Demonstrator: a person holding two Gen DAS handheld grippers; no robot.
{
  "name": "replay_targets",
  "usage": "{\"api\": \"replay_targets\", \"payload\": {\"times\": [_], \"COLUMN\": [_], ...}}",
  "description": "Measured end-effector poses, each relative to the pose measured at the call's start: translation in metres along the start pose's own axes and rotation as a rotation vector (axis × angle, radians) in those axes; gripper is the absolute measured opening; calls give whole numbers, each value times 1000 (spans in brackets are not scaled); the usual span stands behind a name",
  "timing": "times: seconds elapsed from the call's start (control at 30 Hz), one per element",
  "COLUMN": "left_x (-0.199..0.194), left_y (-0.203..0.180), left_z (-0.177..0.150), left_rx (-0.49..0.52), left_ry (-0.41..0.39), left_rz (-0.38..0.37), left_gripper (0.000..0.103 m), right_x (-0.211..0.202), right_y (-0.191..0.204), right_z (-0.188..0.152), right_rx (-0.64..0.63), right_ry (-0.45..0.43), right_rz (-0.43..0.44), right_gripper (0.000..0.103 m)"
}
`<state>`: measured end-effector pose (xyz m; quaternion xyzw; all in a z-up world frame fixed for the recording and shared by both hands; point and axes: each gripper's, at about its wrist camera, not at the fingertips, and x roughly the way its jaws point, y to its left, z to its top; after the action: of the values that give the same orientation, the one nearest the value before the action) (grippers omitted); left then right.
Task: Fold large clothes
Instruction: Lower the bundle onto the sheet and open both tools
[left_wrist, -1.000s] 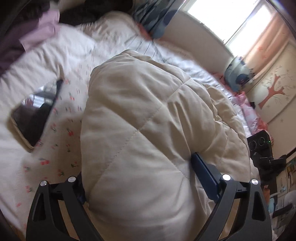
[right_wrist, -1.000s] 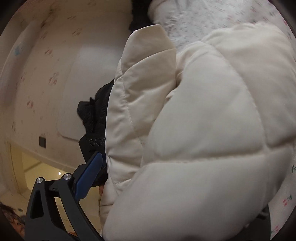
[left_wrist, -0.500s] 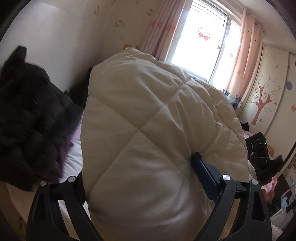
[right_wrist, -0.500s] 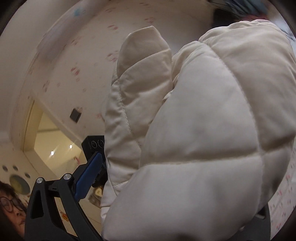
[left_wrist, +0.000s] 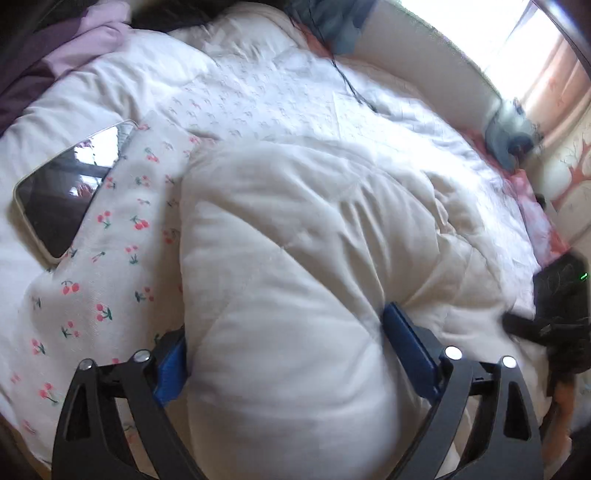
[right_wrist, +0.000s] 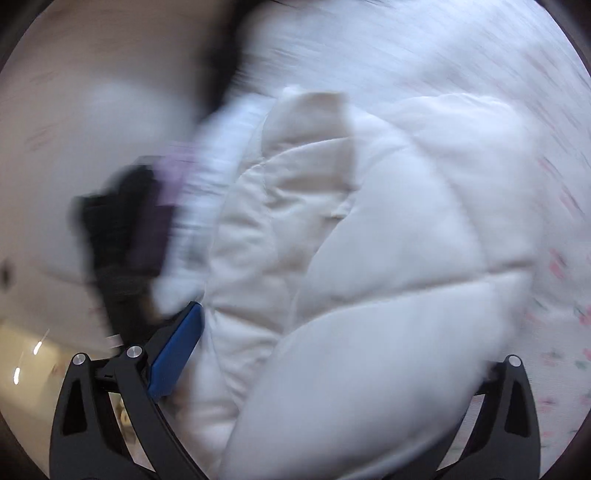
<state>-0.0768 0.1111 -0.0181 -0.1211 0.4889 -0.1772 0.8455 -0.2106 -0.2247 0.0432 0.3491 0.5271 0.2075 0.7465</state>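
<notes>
The bed (left_wrist: 424, 122), spread with a white quilt and a cherry-print sheet (left_wrist: 110, 266), fills the background in both wrist views. Over it lies the cream padded coat (left_wrist: 295, 258), a thick quilted bulk that runs straight ahead from both grippers, its length stretching away across the bed. Each gripper has an equal share of it, so neither is nearer. The left gripper (left_wrist: 288, 354) holds a fat fold between widely spread blue pads (left_wrist: 406, 343). The right gripper (right_wrist: 332, 350), in a blurred view, is likewise clamped wide on the coat. A phone (left_wrist: 62, 199) lies apart, left of the coat.
</notes>
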Motion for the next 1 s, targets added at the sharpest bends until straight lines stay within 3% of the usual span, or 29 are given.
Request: {"api": "replay_targets", "payload": {"times": [0.07,0.17,0.27,0.33,0.43,0.53,0.77,0.83,0.9,1.0], "left_x": [-17,-46,-58,-66,-78,-93,-130,-138,-146,-152], "left_y": [-11,-35,-43,-48,-60,-69,-85,-88,-91,-88], "left_z": [-2,-11,-15,-20,-26,-39,-67,-72,-78,-84], "left_rx": [57,245,300,310,307,307,337,336,338,330], "left_ry": [-38,-150,-174,-191,-203,-220,-252,-261,-265,-235], "left_rz": [47,243,271,298,304,302,301,302,293,269], "left_gripper": [93,93,93,93,93,93,96,96,96,96], "right_x": [-18,-46,-69,-65,4,15,-33,-12,-1,-23], "right_y": [4,28,87,103,91,76,114,103,86,96], "right_z": [-7,-24,-46,-55,-63,-62,-103,-108,-105,-110], "right_rx": [-56,-221,-397,-478,-505,-414,-498,-493,-416,-383], "right_ry": [-36,-118,-255,-285,-81,-42,-230,-136,-40,-105], "right_rz": [-20,-155,-266,-318,-524,-513,-561,-631,-625,-594], "right_gripper": [97,97,97,97,97,97,97,97,97,97]}}
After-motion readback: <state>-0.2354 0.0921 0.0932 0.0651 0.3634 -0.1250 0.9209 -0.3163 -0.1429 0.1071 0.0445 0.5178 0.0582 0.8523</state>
